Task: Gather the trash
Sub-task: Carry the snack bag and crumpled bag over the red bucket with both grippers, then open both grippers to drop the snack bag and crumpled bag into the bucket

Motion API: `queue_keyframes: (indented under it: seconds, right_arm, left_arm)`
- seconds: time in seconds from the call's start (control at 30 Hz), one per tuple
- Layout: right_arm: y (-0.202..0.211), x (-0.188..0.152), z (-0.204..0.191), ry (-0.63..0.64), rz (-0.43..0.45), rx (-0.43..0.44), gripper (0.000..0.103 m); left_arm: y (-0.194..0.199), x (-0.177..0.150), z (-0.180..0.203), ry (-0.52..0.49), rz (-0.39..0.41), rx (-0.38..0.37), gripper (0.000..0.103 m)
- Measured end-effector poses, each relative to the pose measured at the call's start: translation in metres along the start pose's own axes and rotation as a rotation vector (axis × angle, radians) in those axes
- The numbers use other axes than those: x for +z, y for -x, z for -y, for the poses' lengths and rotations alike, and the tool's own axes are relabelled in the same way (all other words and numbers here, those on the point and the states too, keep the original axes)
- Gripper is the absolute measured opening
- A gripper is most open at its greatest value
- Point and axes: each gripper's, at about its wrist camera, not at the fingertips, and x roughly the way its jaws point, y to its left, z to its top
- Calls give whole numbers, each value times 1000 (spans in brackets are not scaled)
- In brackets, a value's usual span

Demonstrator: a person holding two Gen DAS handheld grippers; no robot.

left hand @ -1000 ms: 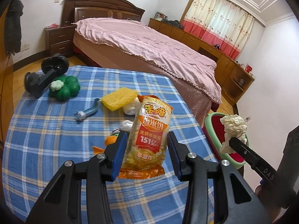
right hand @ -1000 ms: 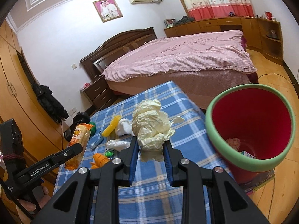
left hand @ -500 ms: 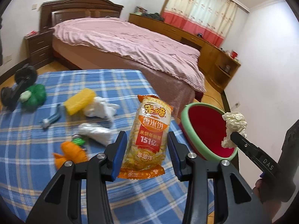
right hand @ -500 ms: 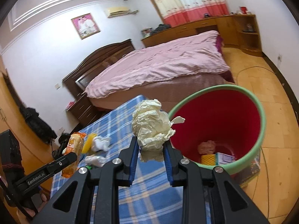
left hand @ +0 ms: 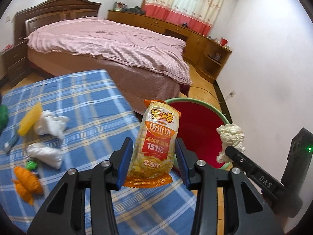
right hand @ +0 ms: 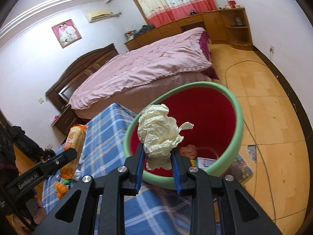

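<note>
Trash bin (right hand: 237,129) sitting on wood floor, scraps inside | my right gripper (right hand: 157,171) pinching crumpled paper (right hand: 159,131) | my left gripper (left hand: 153,165) clamping snack packet (left hand: 156,143) | plaid table (left hand: 84,105) holding litter

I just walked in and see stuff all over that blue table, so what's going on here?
A person is clearing trash with a gripper in each hand. The left gripper has its jaws shut on a rice cracker packet; the right gripper is clamped on a crumpled paper ball. Both are held near the red bin beside the table. Nothing is dropped in yet. White wads and a yellow sponge remain on the checked cloth.
</note>
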Motion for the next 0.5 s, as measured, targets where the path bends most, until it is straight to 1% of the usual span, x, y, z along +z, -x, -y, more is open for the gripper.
queue_keyframes:
  seconds: [0.27, 0.5]
  right_arm:
    - [-12, 1, 32, -45, -19, -51, 28]
    - [-21, -2, 50, -74, -40, -71, 28]
  left_arm:
    - [-42, -2, 28, -42, -49, -54, 44]
    - [-69, -4, 39, -59, -83, -63, 44]
